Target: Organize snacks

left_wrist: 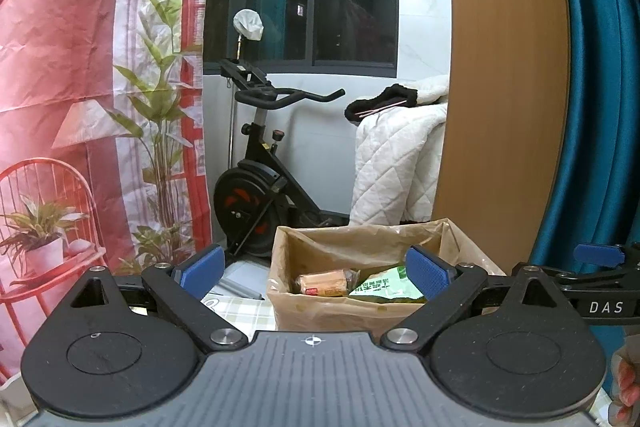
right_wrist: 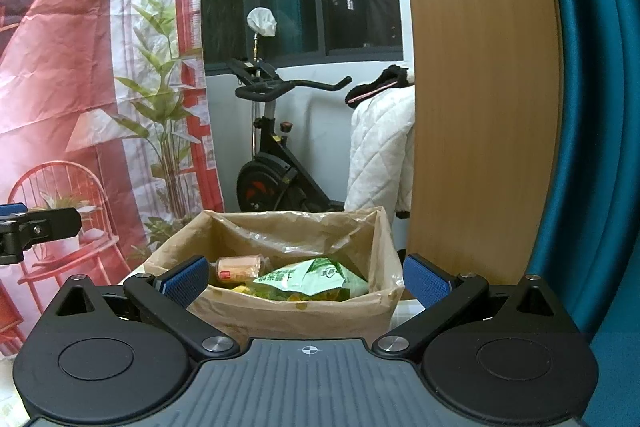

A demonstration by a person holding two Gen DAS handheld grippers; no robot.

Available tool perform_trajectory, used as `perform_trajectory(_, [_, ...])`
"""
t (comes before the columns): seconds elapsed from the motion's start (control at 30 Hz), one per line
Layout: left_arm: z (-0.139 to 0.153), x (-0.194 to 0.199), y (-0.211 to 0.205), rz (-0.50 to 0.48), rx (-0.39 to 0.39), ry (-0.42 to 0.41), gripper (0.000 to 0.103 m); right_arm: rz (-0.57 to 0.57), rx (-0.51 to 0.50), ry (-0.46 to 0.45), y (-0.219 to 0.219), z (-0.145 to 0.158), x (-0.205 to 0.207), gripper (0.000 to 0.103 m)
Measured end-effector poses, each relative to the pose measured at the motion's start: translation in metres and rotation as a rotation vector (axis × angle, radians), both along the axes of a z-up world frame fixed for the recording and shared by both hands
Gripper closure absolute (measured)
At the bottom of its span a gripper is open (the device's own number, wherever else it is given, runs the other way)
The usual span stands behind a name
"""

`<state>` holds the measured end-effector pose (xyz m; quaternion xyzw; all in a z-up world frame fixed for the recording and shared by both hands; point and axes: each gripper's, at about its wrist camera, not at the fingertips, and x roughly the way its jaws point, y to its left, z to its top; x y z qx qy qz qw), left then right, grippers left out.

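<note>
Both of my grippers hang with their fingers spread wide and nothing between them: the left gripper (left_wrist: 316, 273) and the right gripper (right_wrist: 306, 277) each look straight at the open paper bag (right_wrist: 292, 315), which stands upright on the desk (left_wrist: 236, 307) just ahead of my fingertips. From the left wrist view the bag sits between my fingers and a little toward the right one; from the right wrist view it fills the gap between both fingers.

Inside I can see a tan wrapped biscuit roll (right_wrist: 240, 269) lying toward my left finger, and a green snack packet (right_wrist: 312, 279) lying toward my right. The roll's long axis runs roughly across my view, left to right, one end near the bag's left wall. The green packet lies flat and slightly tilted, its printed face up, its long axis also running crosswise with the right end dipping lower.

I judge this an in-between step: snacks already rest in the bag and my fingers carry nothing. The next move calls for finding another loose snack, none of which shows here, or reaching in over the crinkly rim without crushing it.
</note>
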<state>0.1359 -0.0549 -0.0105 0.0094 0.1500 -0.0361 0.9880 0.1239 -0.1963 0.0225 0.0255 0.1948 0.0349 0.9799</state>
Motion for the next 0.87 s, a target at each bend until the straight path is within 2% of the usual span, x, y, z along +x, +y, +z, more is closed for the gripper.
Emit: perform_trajectory(0.87, [0.0,-0.0023,-0.0065,0.024,-0.025,-0.013,0.005,0.012,0.0,0.003,0.0003,0.0039,-0.0007,0.001])
